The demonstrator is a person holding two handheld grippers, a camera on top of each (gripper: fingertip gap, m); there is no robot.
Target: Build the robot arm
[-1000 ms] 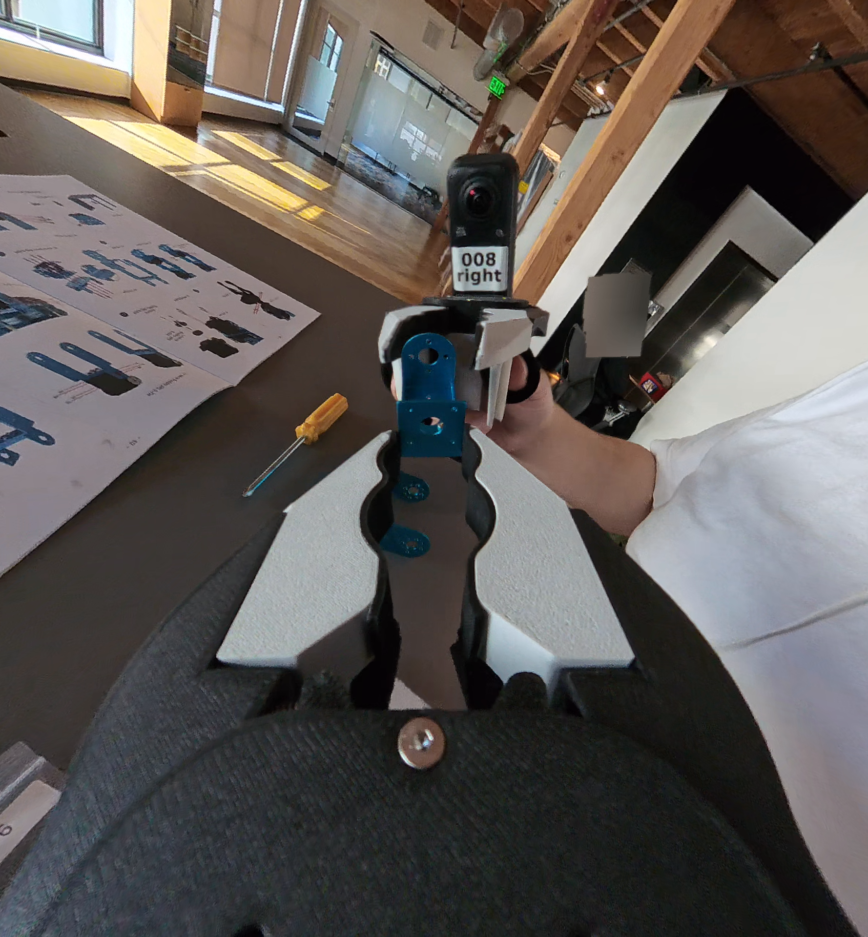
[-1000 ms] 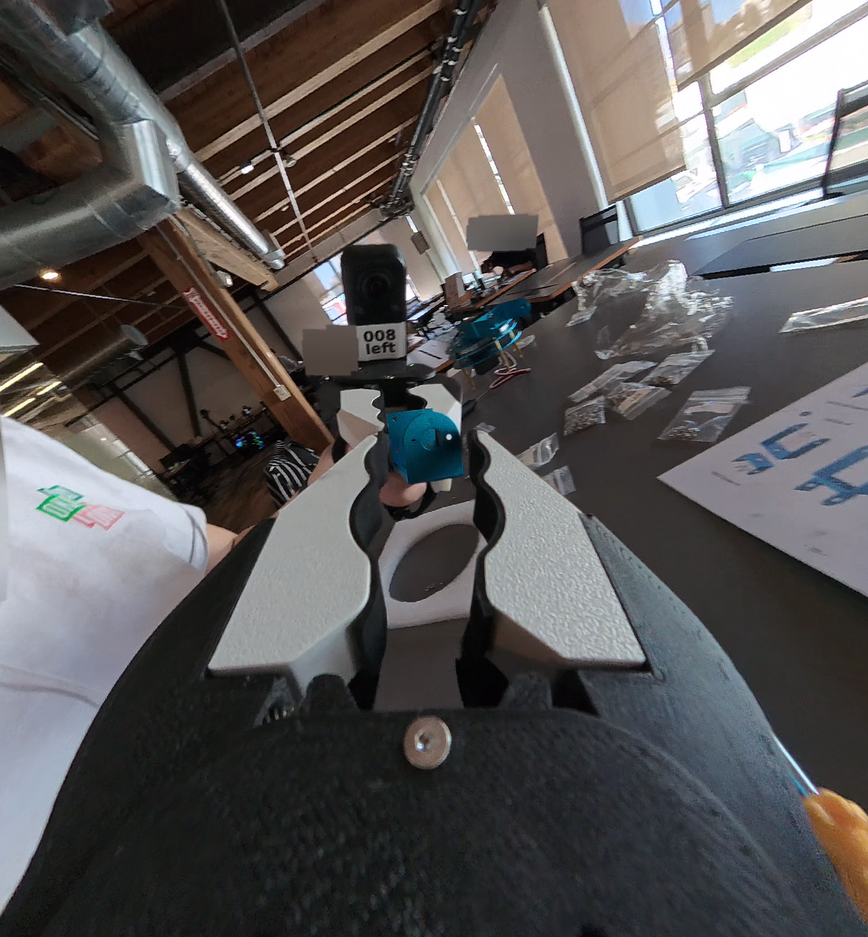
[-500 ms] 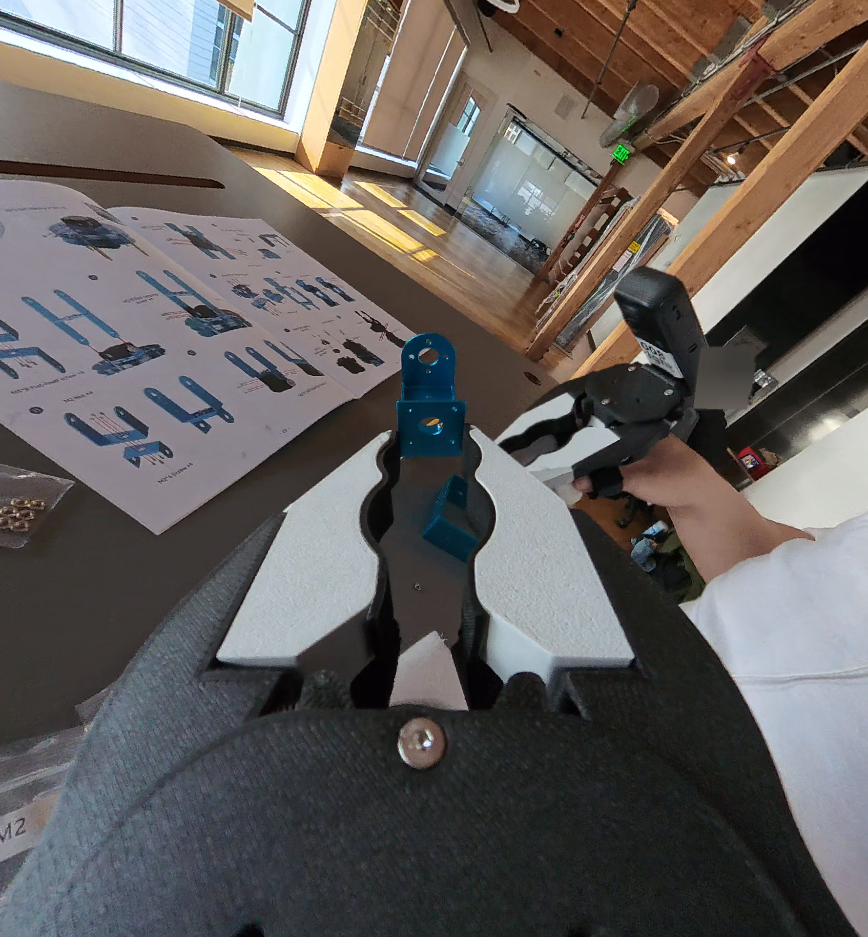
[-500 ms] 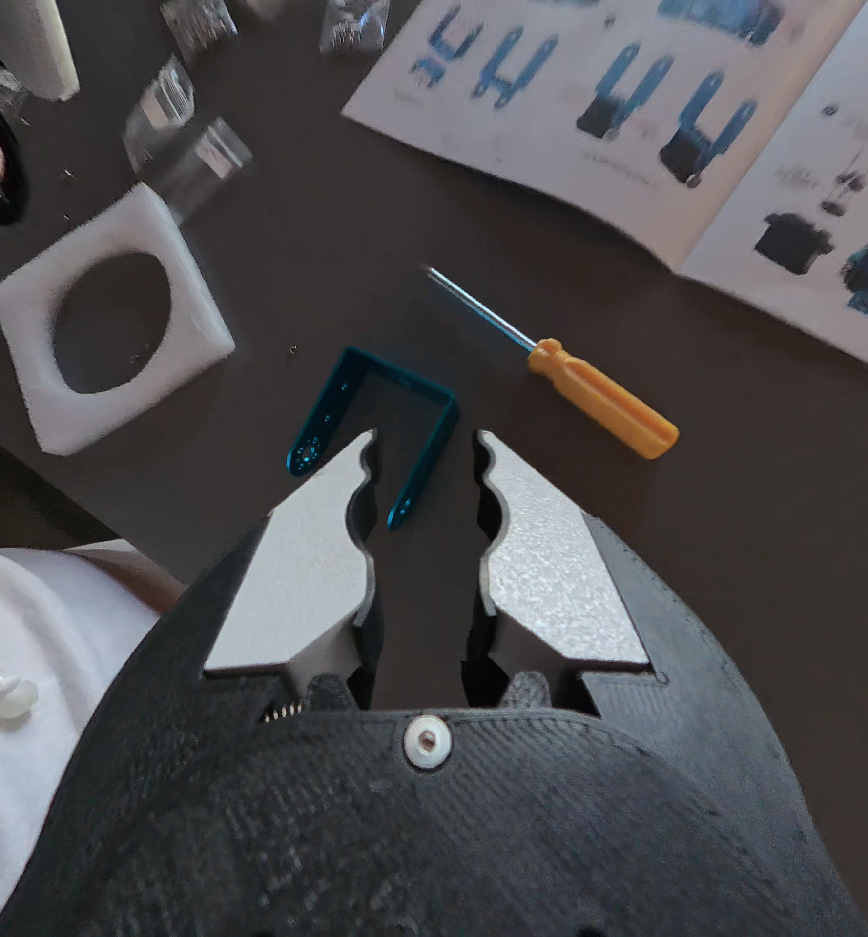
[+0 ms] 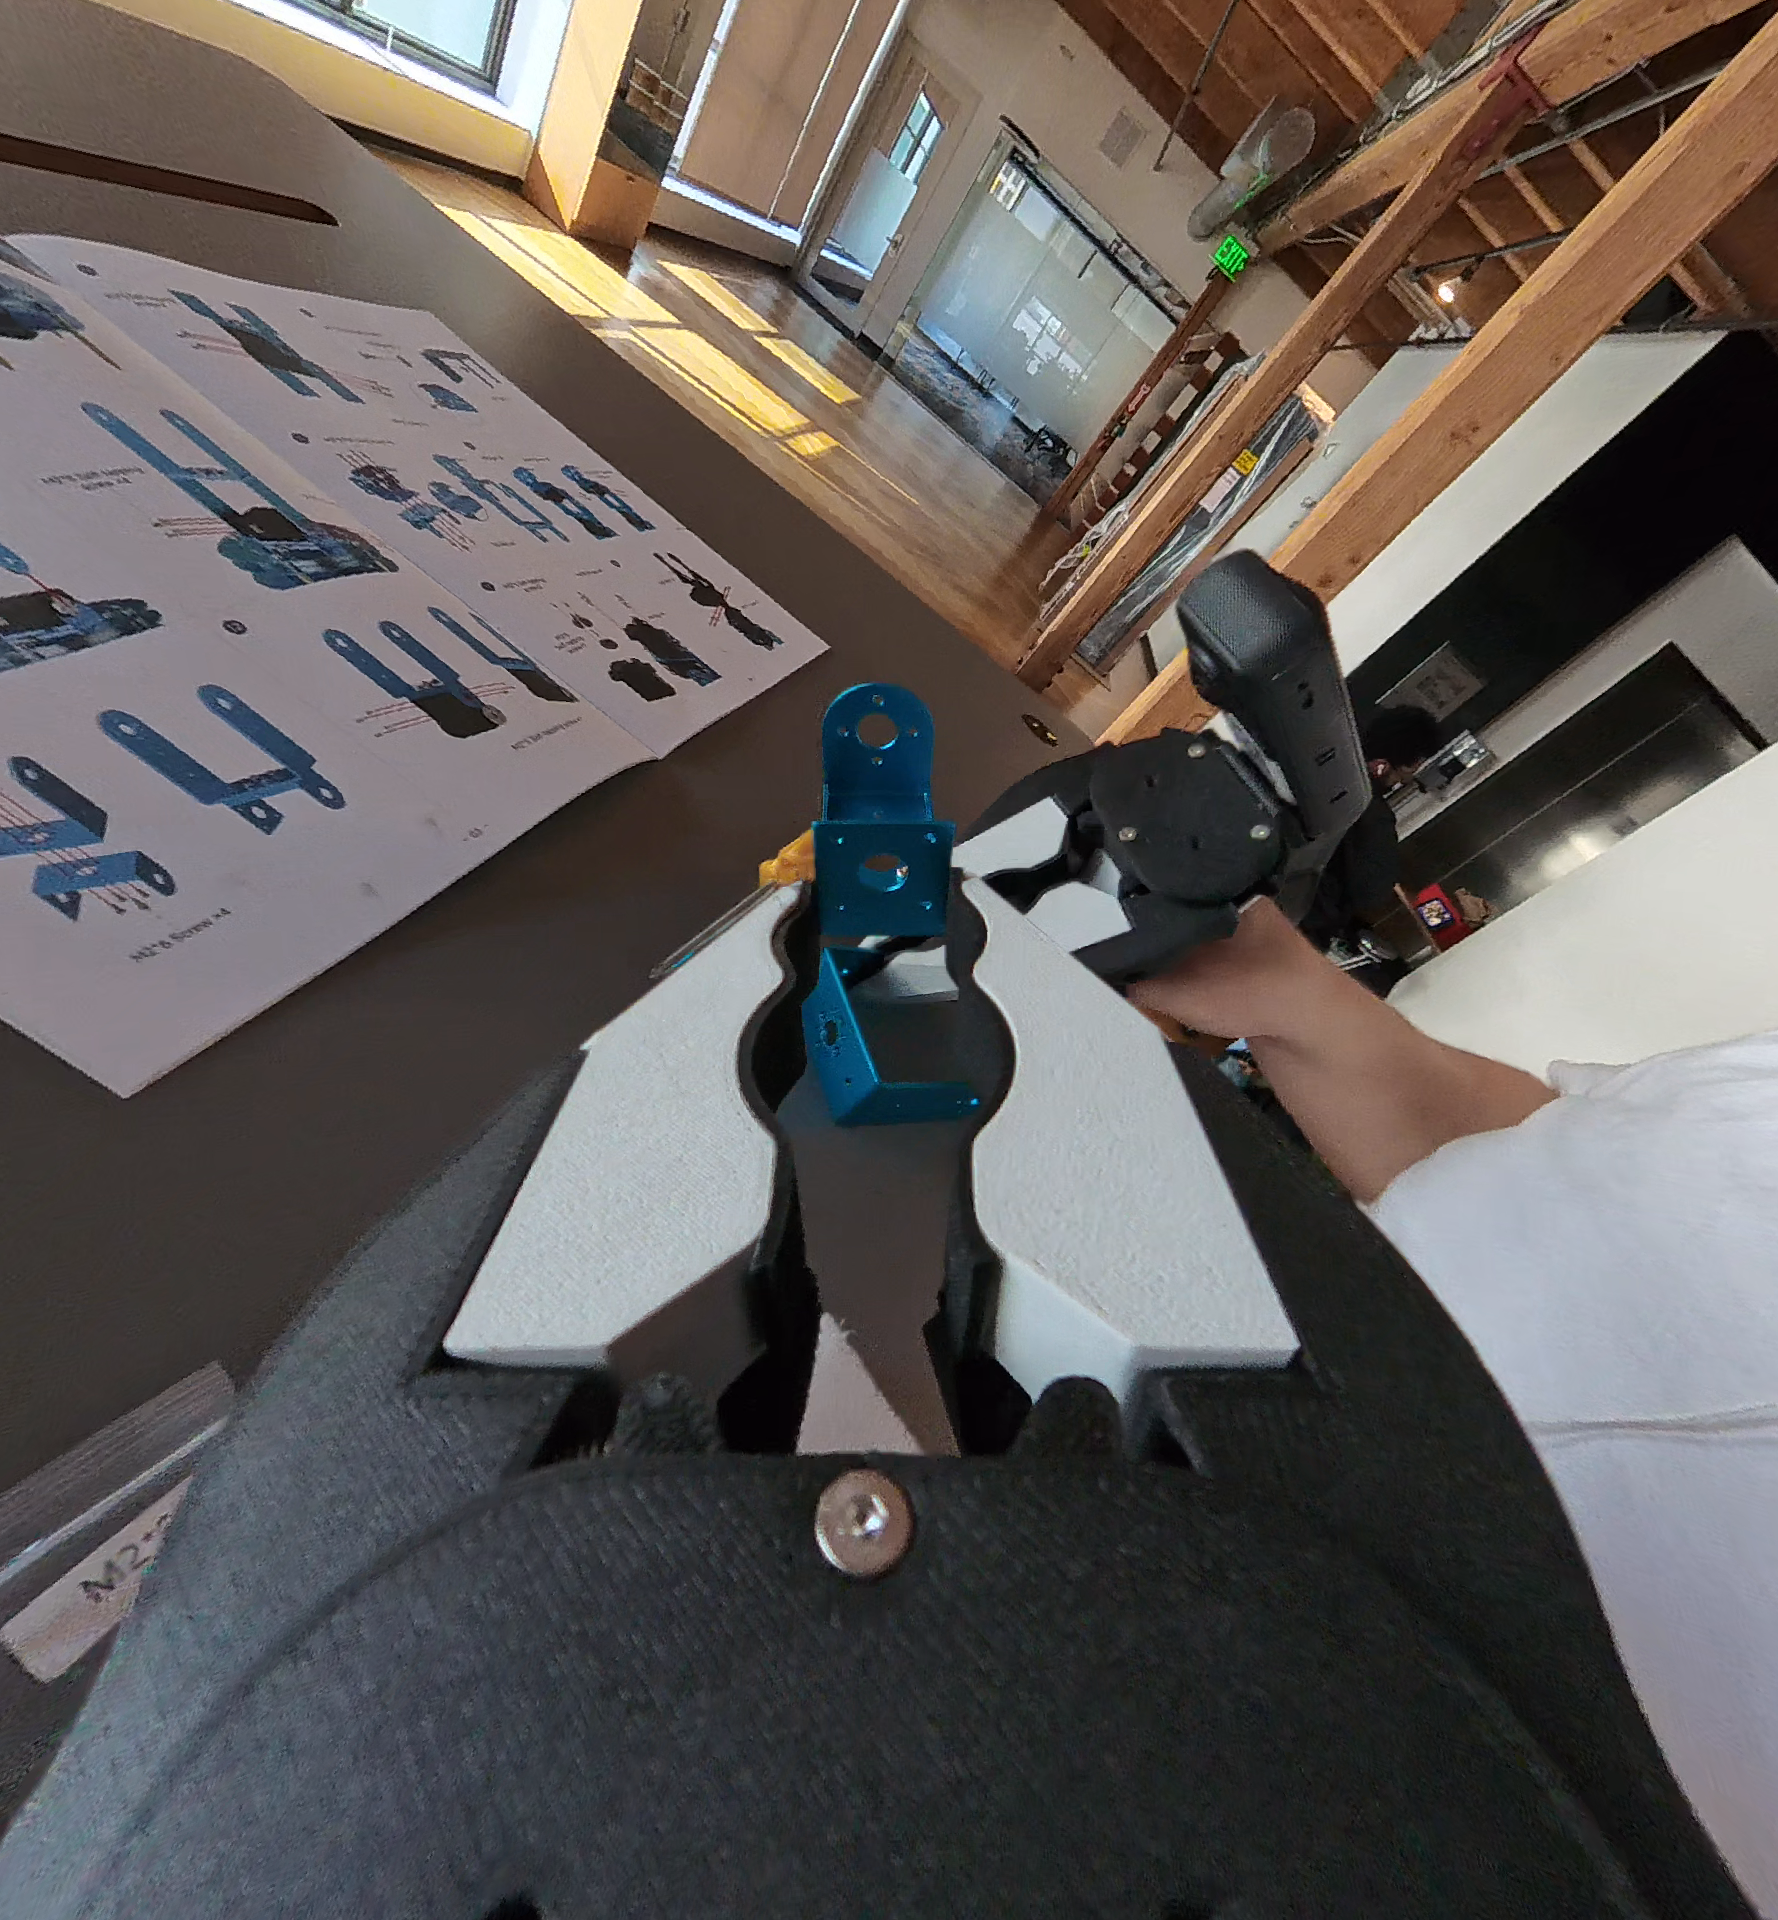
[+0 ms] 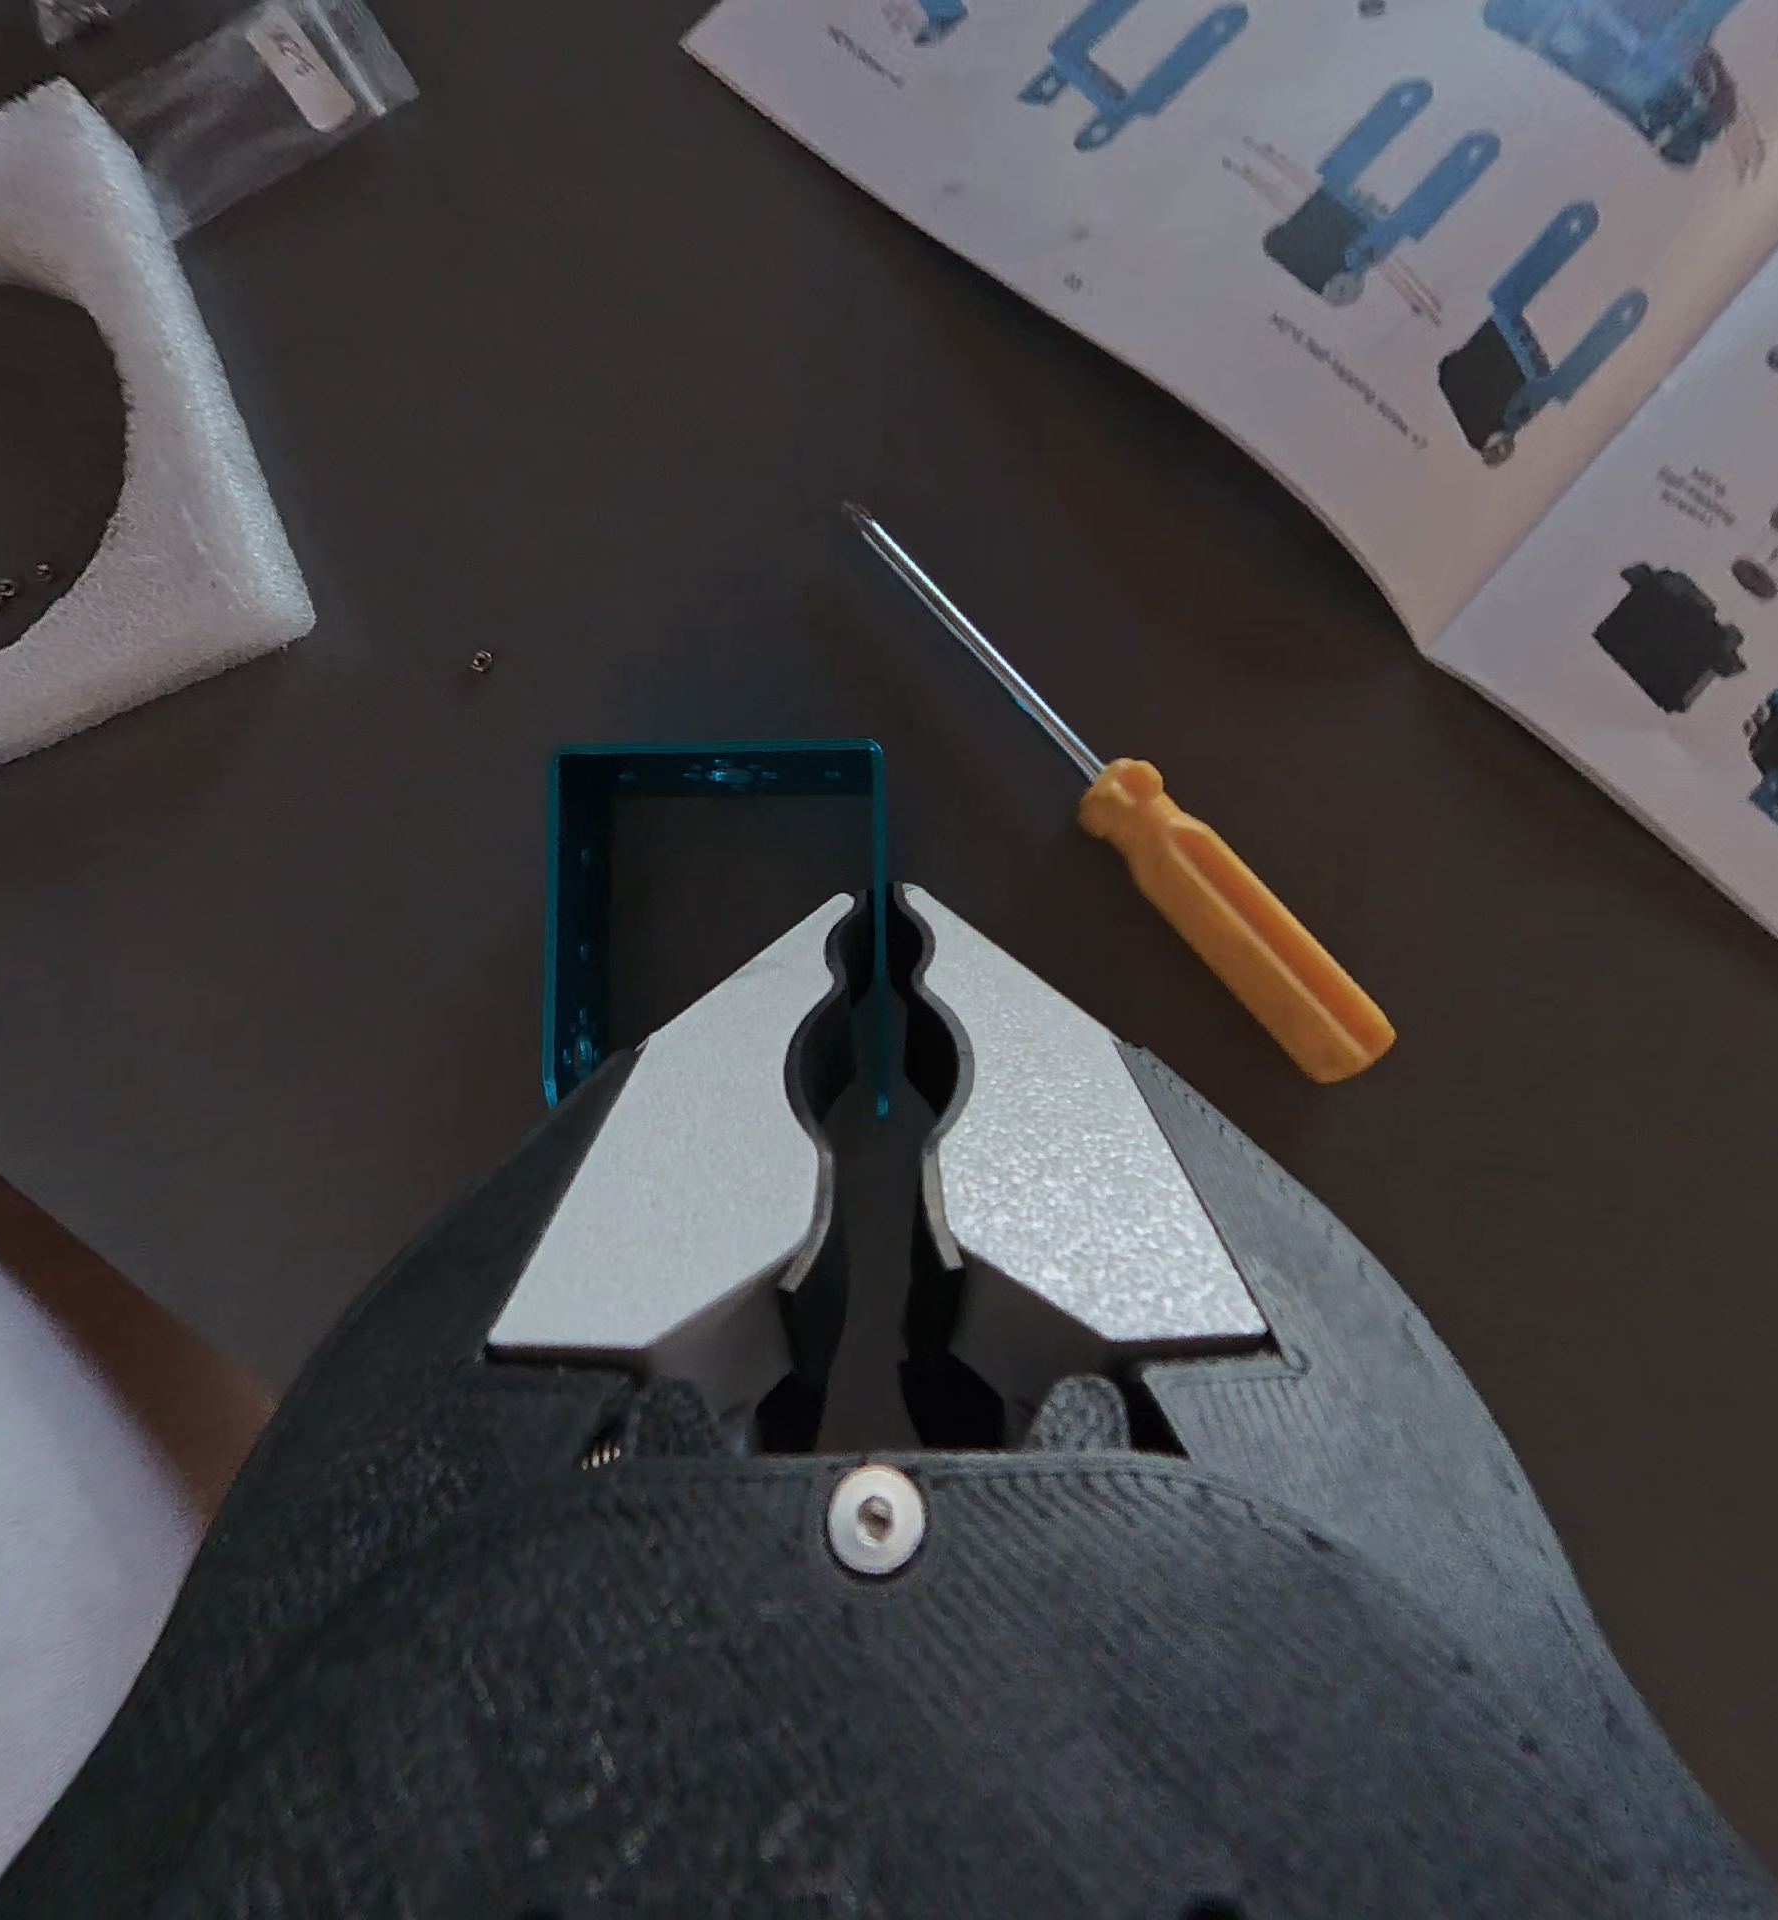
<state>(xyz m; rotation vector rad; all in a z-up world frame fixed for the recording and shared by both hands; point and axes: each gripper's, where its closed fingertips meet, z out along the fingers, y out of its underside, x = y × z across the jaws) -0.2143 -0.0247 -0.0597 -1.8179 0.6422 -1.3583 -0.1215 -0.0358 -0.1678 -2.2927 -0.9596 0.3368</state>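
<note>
1. Left gripper (image 5: 880,902): clamped throughout on the blue anodised metal bracket with round-topped tab (image 5: 877,821), held upright above the dark table (image 5: 241,1143).
2. Right gripper (image 6: 874,902): apart half a second ago, now closed on one arm of the teal U-shaped metal bracket (image 6: 656,774) lying on the table beside the yellow-handled screwdriver (image 6: 1228,914).

blue bracket (image 6: 719,831); orange screwdriver handle (image 6: 1238,920); white foam (image 6: 189,468); dark brown table (image 6: 552,364).
</note>
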